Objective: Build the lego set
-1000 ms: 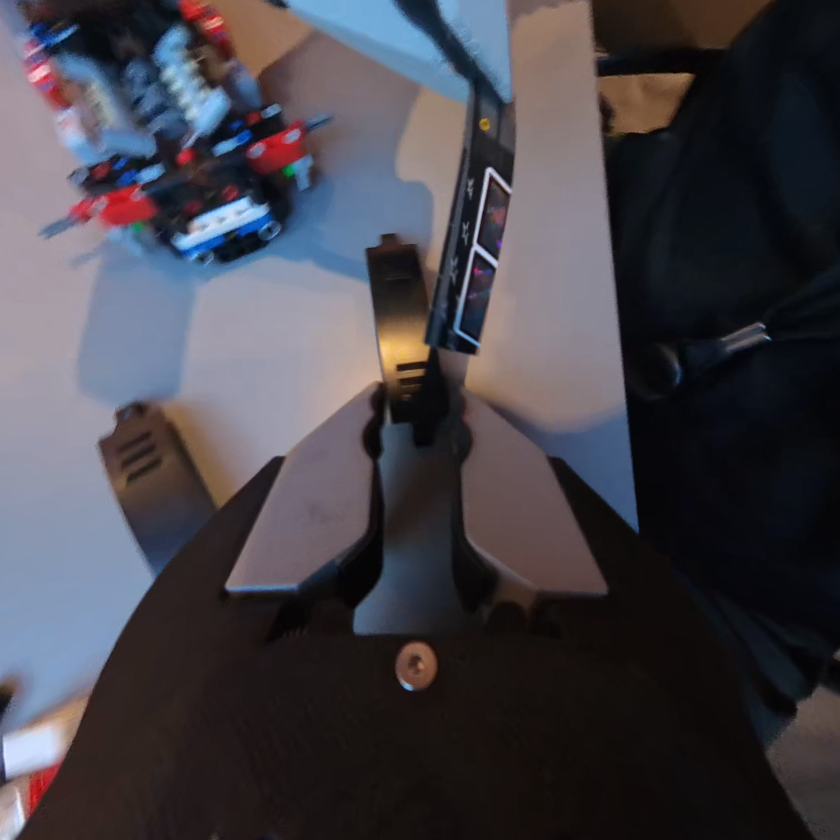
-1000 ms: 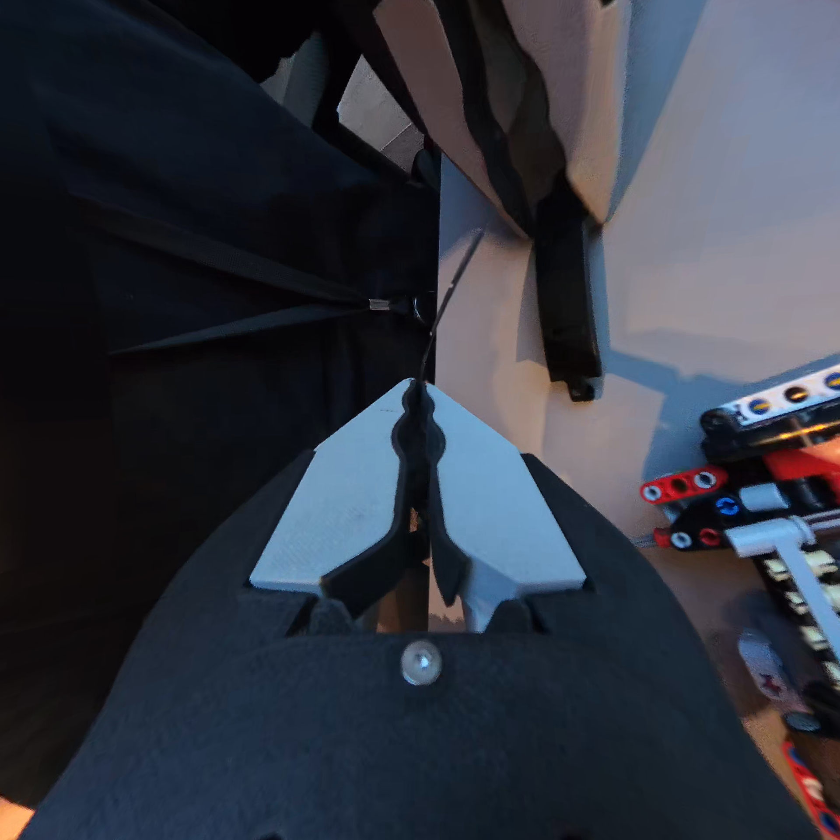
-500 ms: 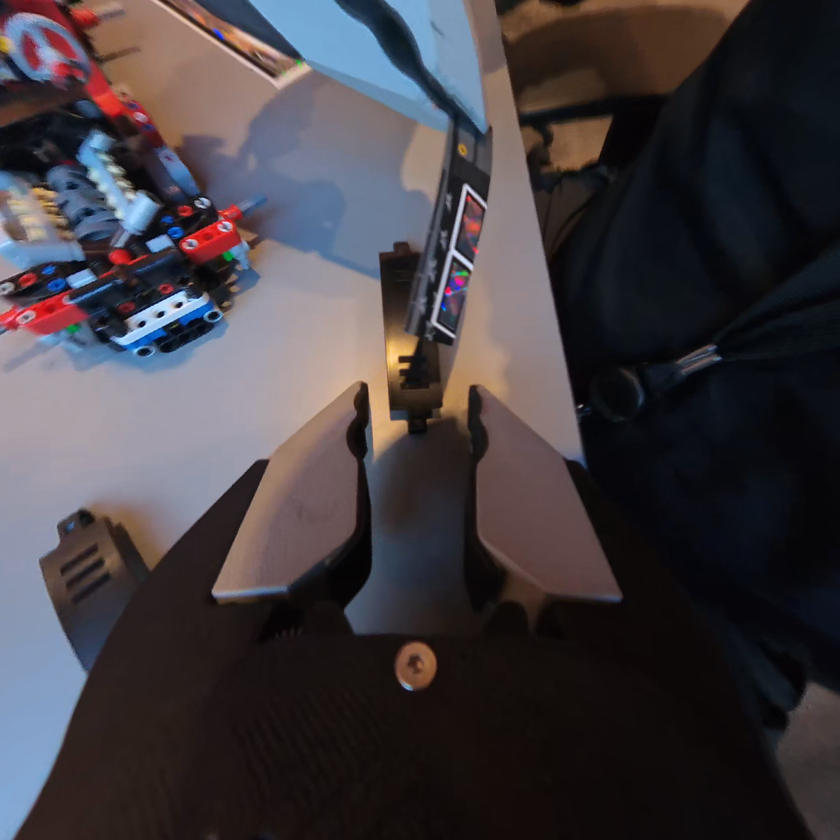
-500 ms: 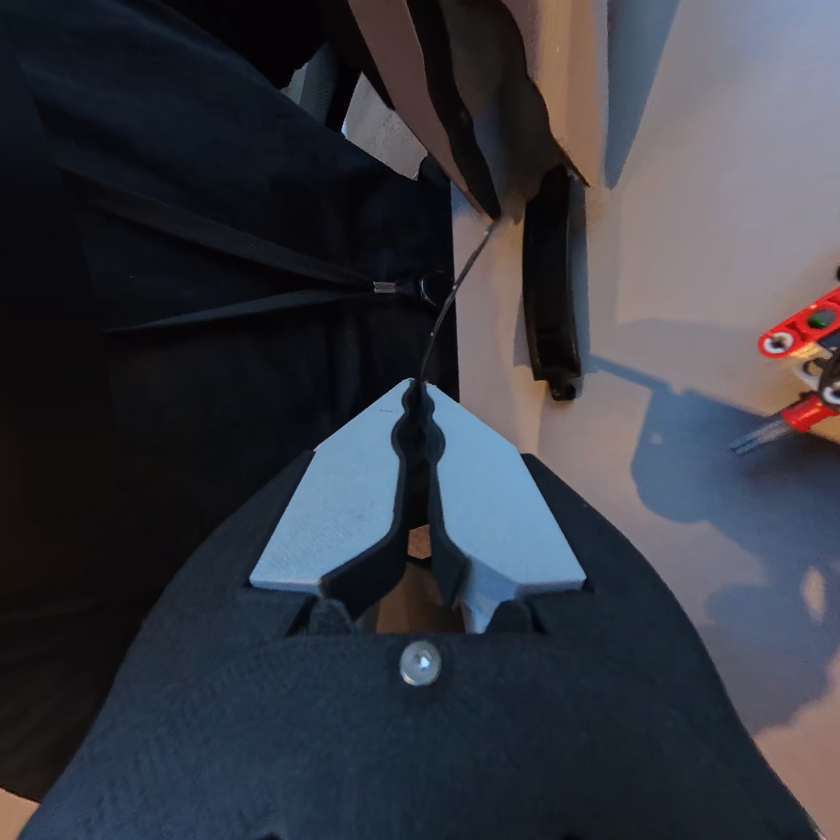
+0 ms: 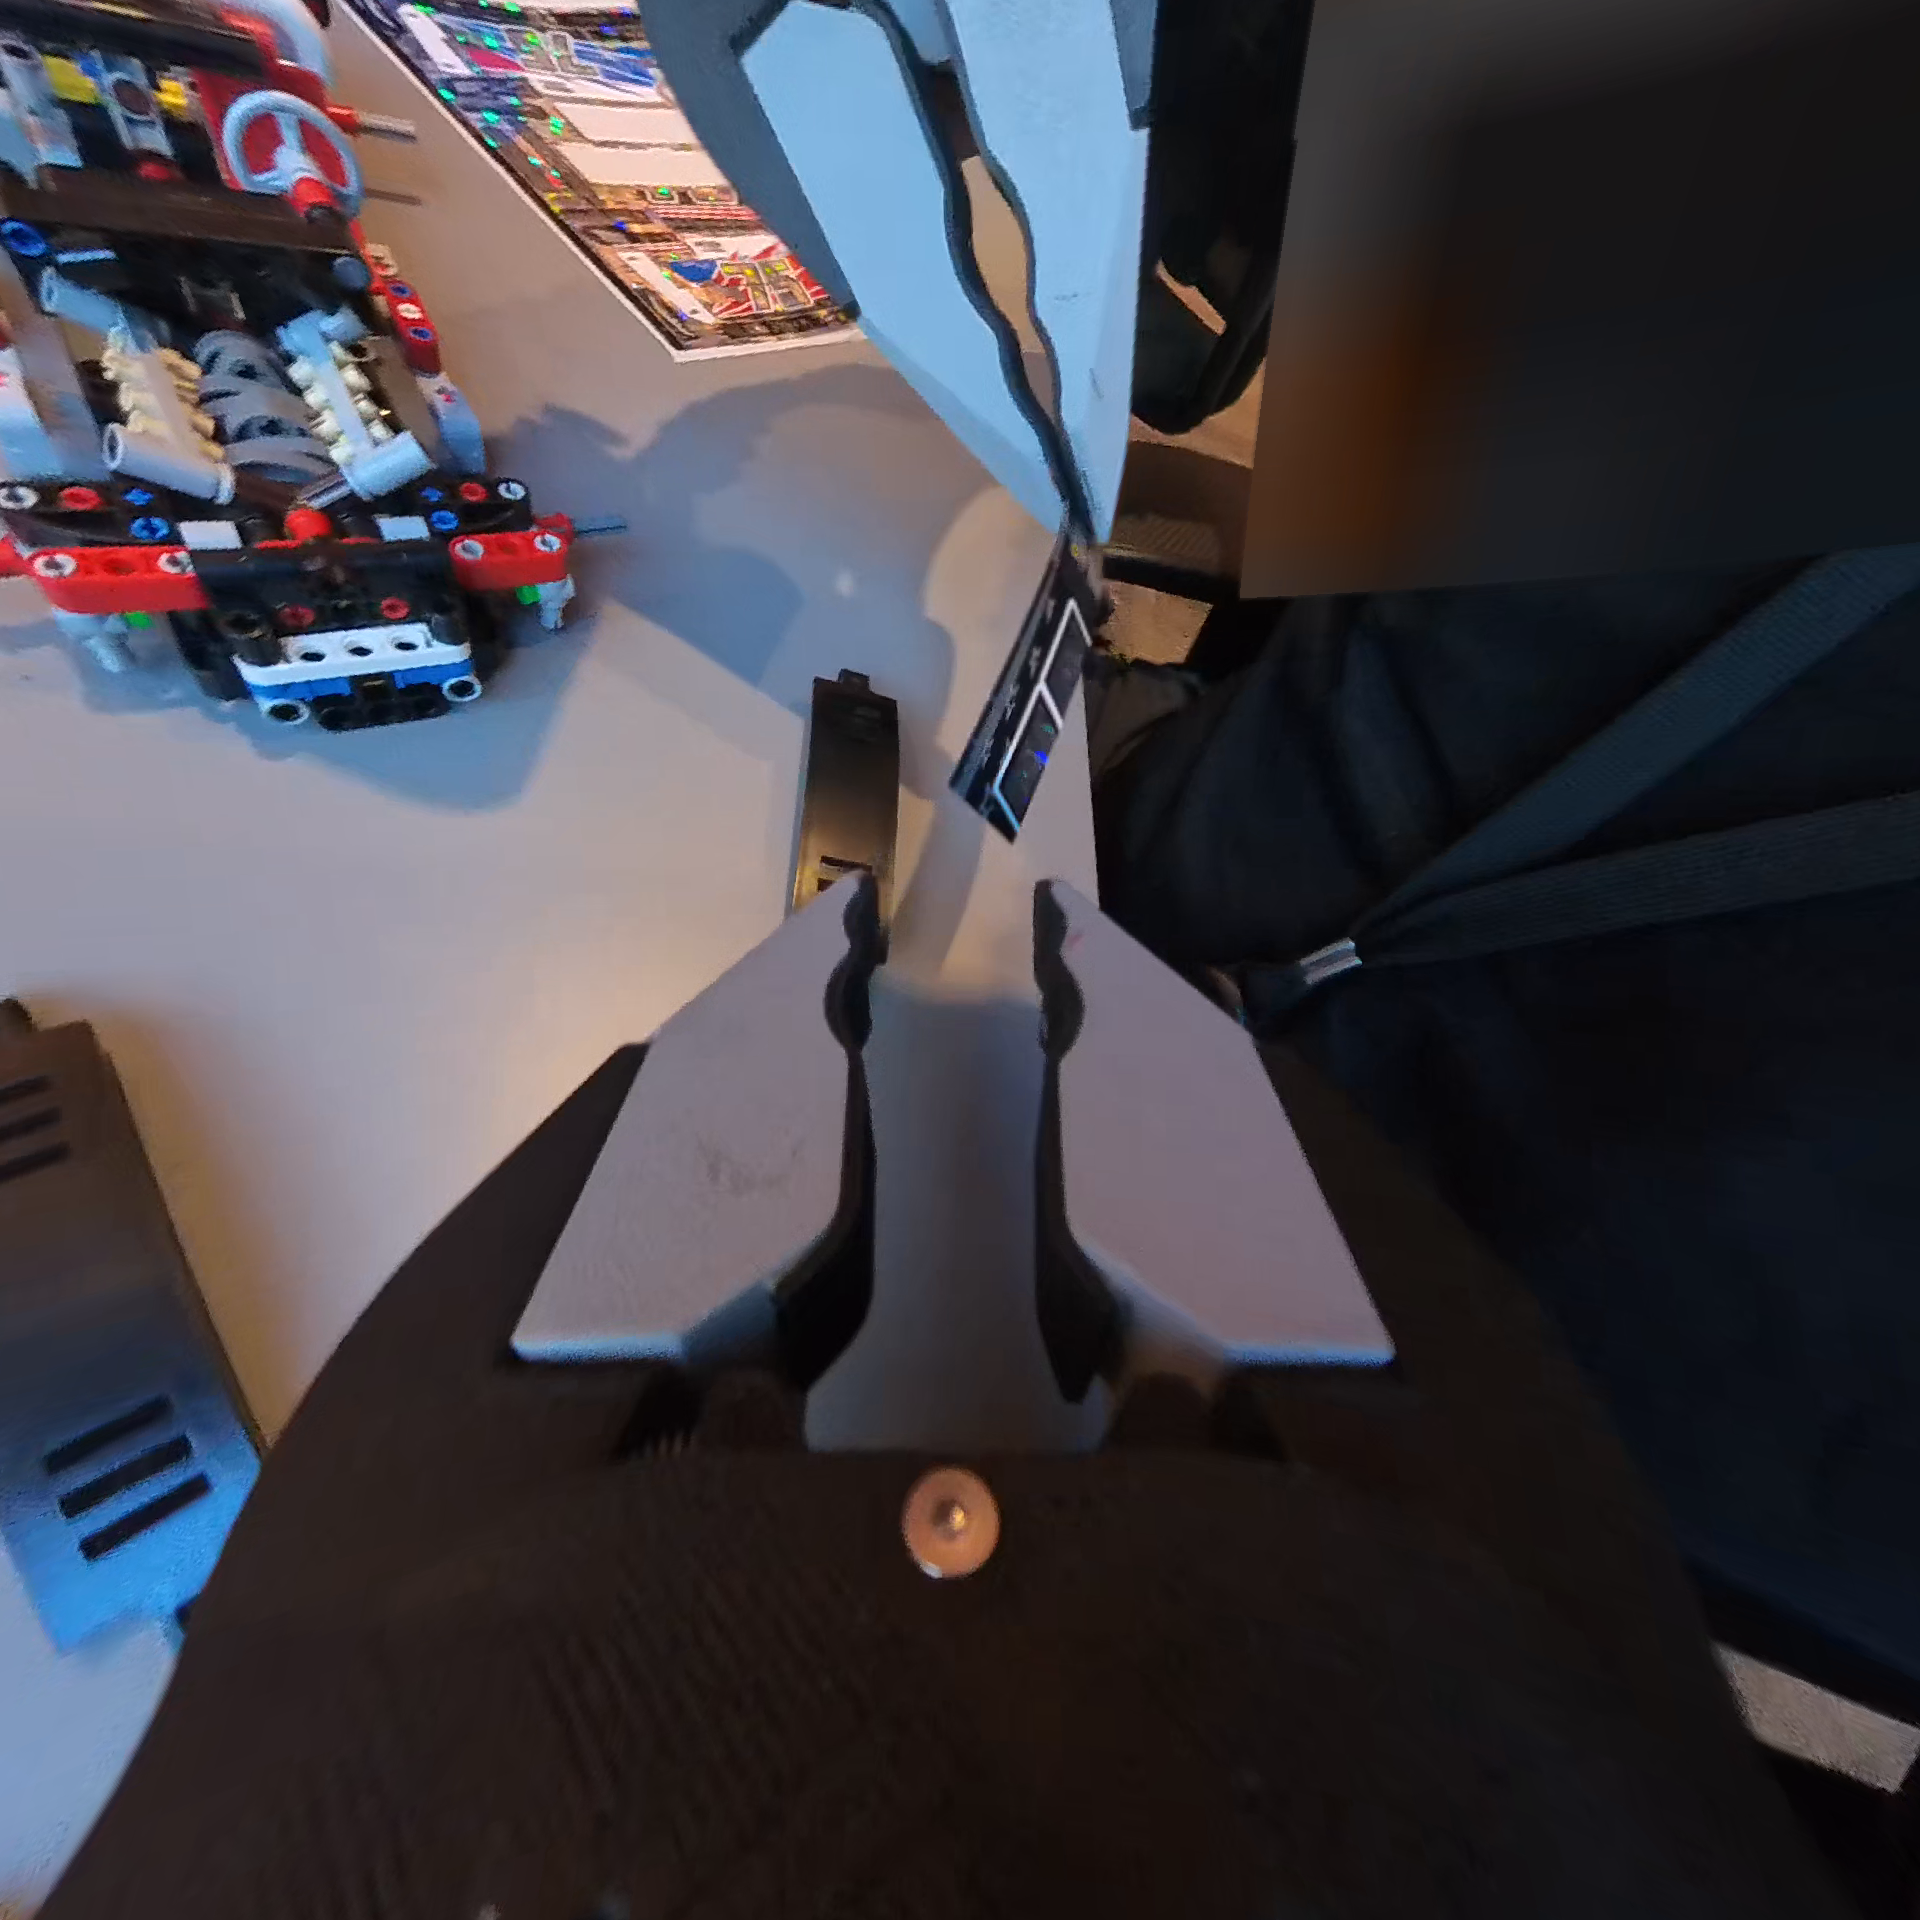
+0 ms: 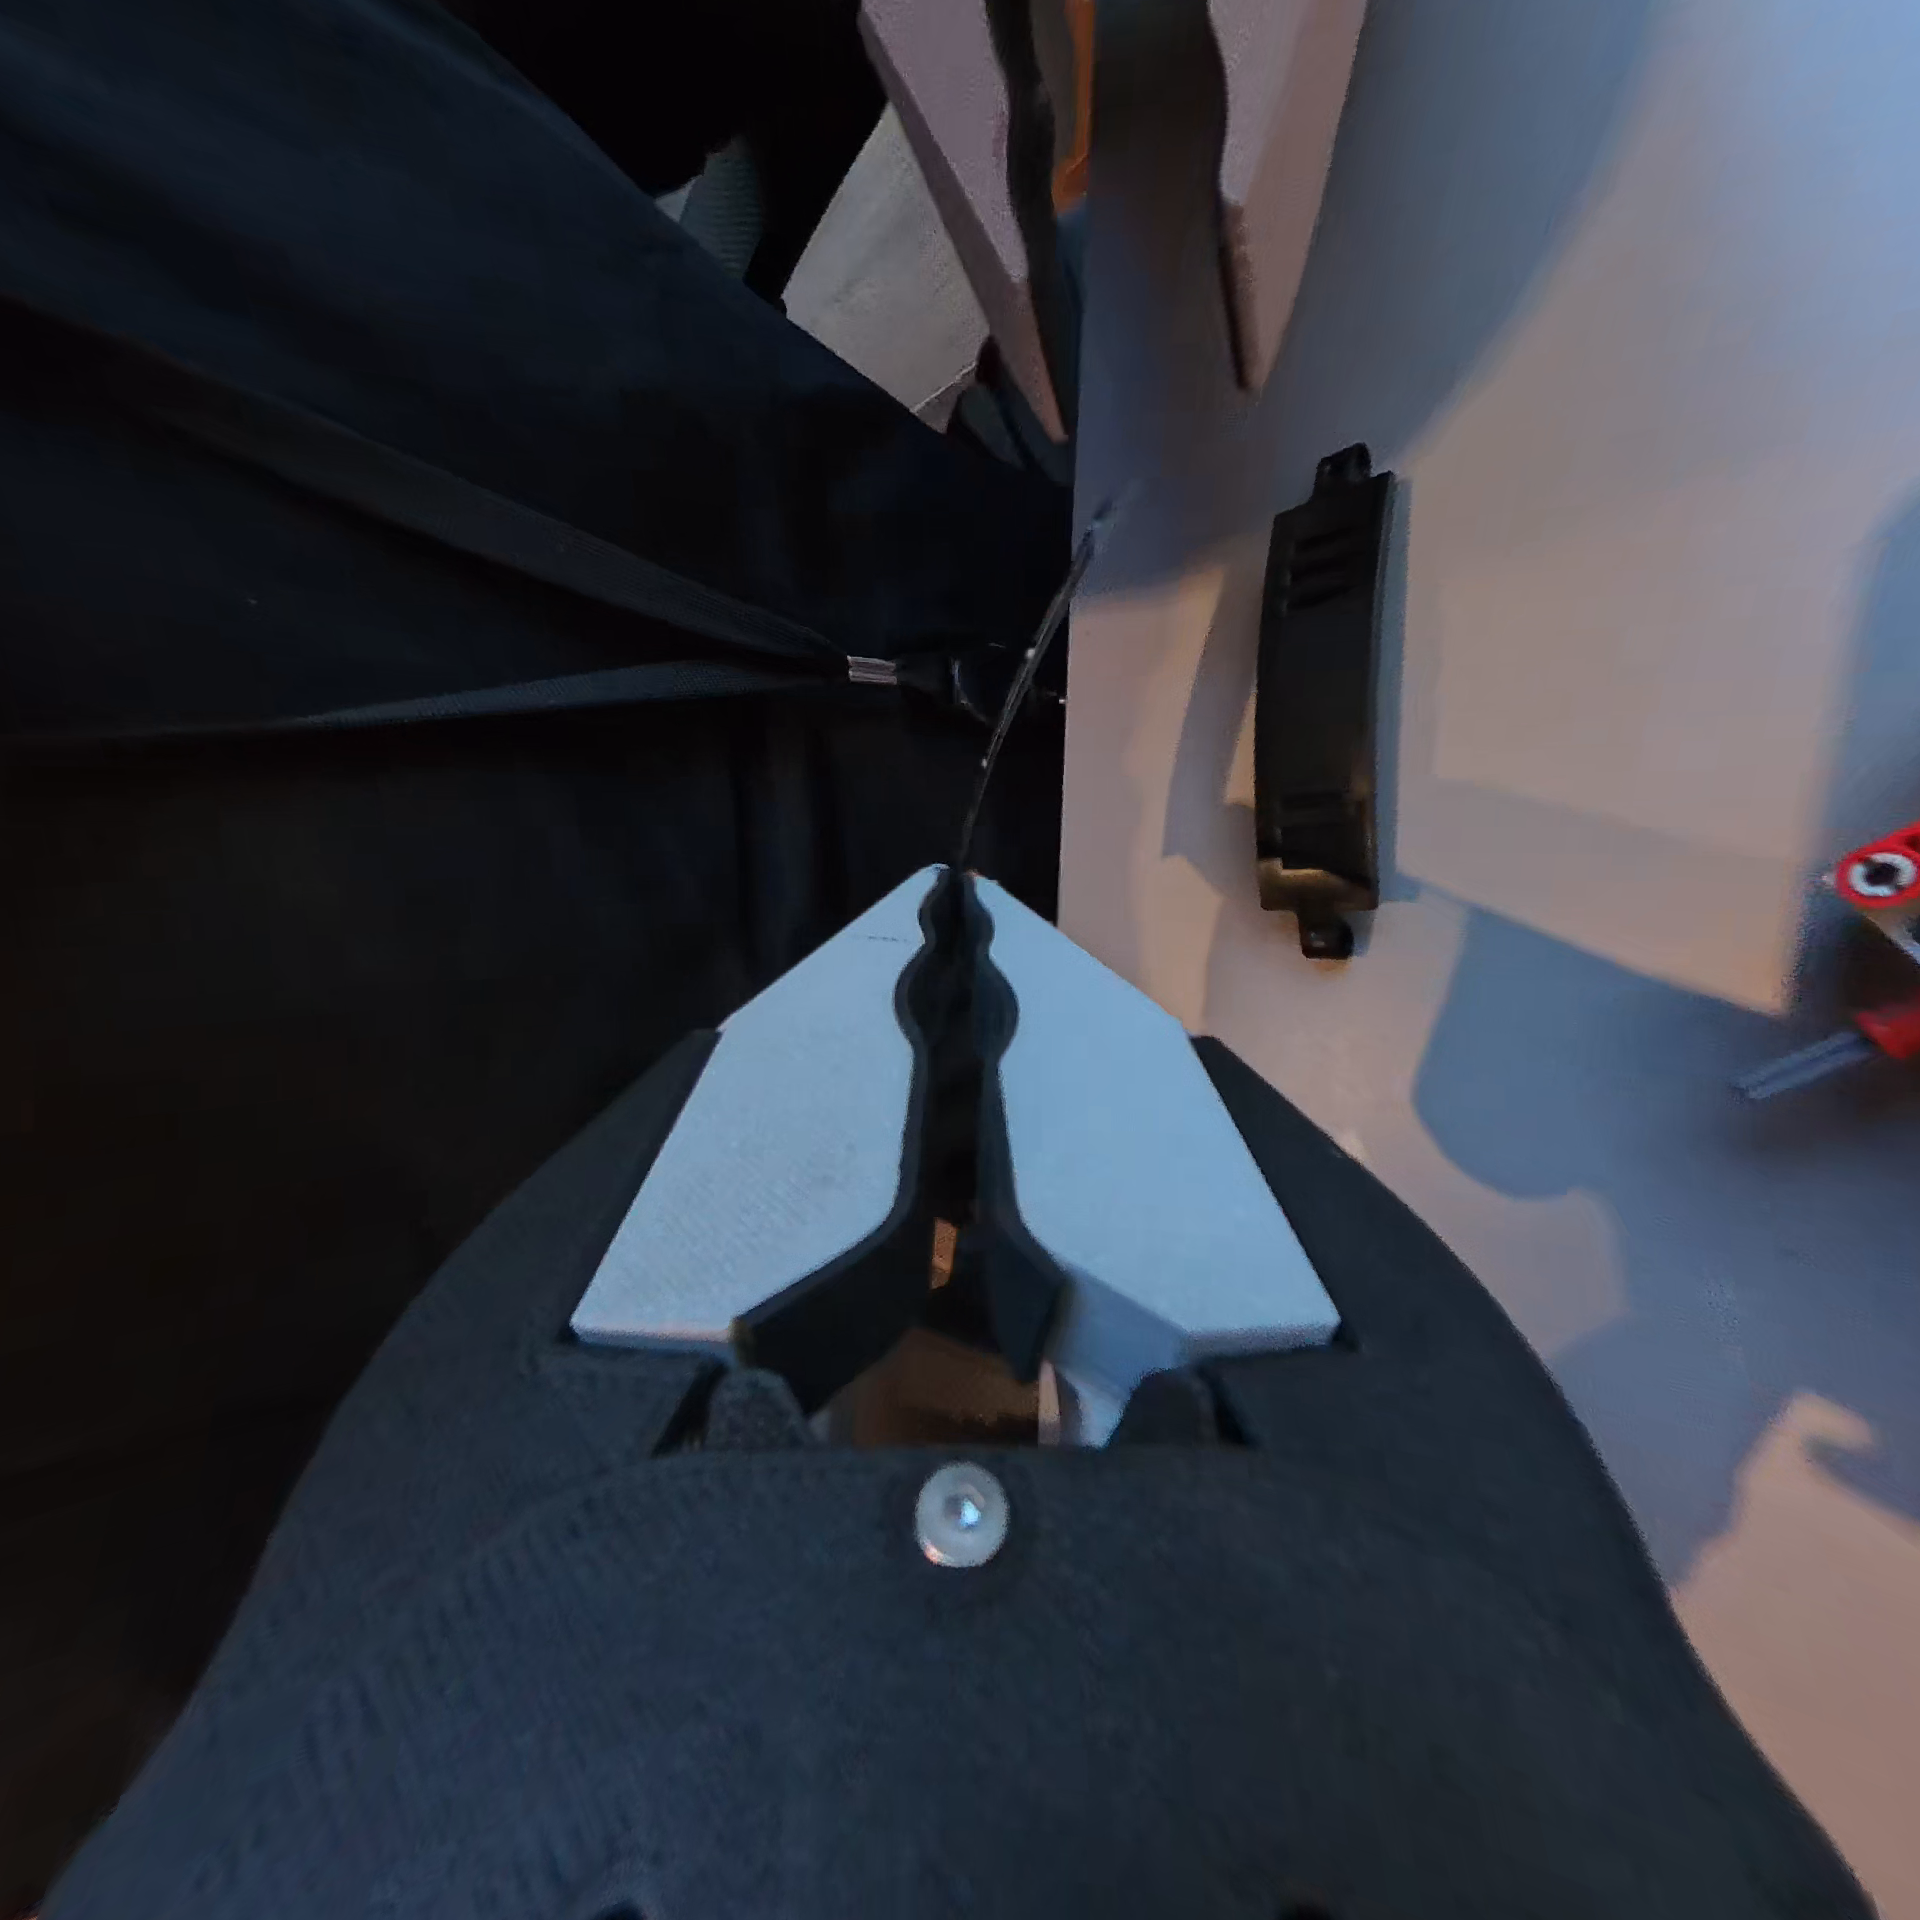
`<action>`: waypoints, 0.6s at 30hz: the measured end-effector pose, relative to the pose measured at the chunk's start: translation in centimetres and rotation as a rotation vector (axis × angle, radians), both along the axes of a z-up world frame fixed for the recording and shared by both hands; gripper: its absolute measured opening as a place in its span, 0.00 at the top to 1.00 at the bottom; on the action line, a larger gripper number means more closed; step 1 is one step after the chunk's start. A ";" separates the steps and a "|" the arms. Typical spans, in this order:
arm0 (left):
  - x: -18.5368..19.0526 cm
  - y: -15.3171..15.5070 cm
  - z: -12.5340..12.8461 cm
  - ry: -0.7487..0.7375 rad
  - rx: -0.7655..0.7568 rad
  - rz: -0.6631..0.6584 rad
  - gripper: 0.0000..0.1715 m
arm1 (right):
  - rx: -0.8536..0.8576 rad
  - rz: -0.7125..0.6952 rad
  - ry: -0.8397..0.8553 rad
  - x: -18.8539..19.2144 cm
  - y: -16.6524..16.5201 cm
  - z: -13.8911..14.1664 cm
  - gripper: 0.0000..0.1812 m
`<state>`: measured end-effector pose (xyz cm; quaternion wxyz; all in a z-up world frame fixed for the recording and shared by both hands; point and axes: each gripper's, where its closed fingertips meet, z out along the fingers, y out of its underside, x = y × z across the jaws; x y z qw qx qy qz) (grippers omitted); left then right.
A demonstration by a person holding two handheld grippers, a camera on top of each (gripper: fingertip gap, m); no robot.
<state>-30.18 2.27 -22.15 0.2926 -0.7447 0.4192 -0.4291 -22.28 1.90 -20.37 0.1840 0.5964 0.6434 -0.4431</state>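
Observation:
My left gripper (image 5: 951,904) is open and empty, low over the table's (image 5: 416,935) near edge. A black lego panel (image 5: 847,779) lies flat just ahead of its left fingertip, not between the pads. My right gripper (image 6: 954,878) is shut on a thin dark sticker strip (image 6: 1023,686), seen edge-on. The left wrist view shows that strip (image 5: 1023,727) hanging from the right gripper's tips (image 5: 1075,520) beside the panel. The panel also shows in the right wrist view (image 6: 1320,707). The part-built lego car (image 5: 260,416) stands at the left.
A sticker sheet (image 5: 623,156) lies at the back of the table. A second dark vented panel (image 5: 83,1299) lies at the lower left. A person in dark clothing (image 5: 1558,1039) sits against the table edge. Red lego parts (image 6: 1881,883) show at the right. There is about 9 cm between the tips of the two grippers. Left tips and right tips are each some 15 cm from the part-built lego car (image 5: 260,416).
My left gripper's fingers stood around the black panel's near end; they have opened and drawn back, and the panel lies on the table. My right gripper stays shut on the sticker strip.

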 end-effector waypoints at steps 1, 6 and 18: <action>-0.2 -0.1 0.0 -0.002 -0.003 0.014 0.84 | 0.005 -0.001 0.005 0.0 0.0 0.0 1.00; -1.7 -0.1 -1.1 0.018 -0.030 0.098 0.84 | -0.001 0.001 0.022 -0.2 0.3 0.2 1.00; -2.6 -0.2 -2.3 0.121 0.103 0.138 0.79 | -0.072 0.001 -0.003 -1.1 0.8 -0.3 1.00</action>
